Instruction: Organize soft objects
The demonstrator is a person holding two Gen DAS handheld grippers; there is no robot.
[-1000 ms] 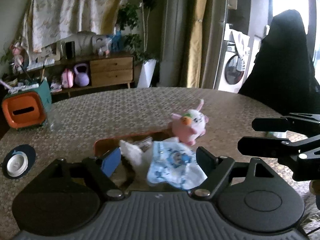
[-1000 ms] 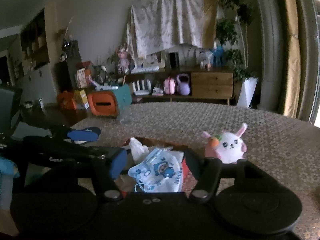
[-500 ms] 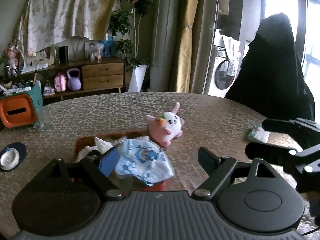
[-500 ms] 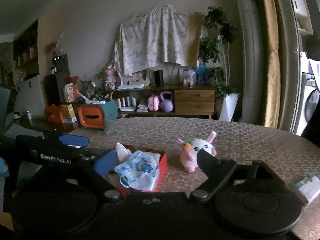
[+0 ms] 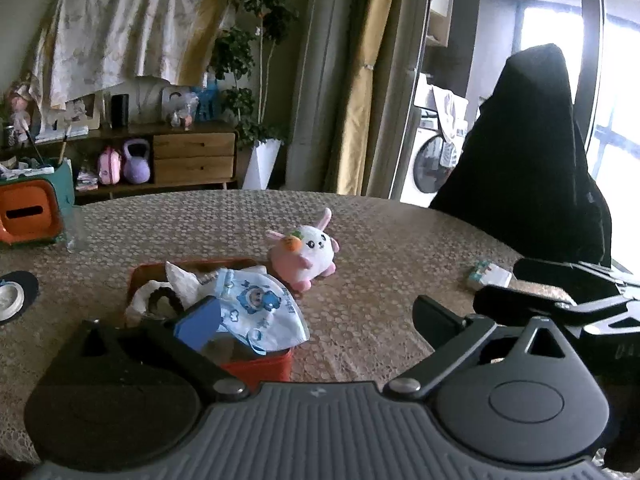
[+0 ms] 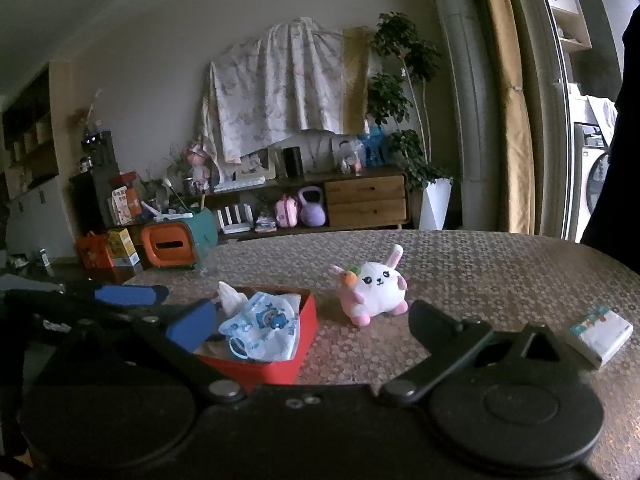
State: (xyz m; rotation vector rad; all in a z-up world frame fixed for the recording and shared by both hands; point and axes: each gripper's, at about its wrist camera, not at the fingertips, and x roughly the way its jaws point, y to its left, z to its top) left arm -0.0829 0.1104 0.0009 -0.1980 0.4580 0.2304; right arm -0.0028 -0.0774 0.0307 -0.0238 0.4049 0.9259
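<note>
Round table (image 6: 480, 264), patterned lace cloth. On it: red box (image 6: 280, 368), plush bunny (image 6: 374, 290) just beside it, tissue pack (image 6: 600, 334) right edge, orange holder (image 6: 170, 246) and glass (image 5: 76, 232) far left, coaster (image 5: 18, 294).

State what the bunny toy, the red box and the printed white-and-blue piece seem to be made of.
Bunny toy: plush fabric, by its fuzzy, rounded, matte surface. Red box: probably card or thin plastic, given flat smooth walls; unclear which. Printed white-and-blue piece: thin soft fabric, likely a face mask, since it crumples and shows a loop.

no legible text, print on face mask (image 6: 266, 330) and small packet (image 6: 600, 332) too blurred
</note>
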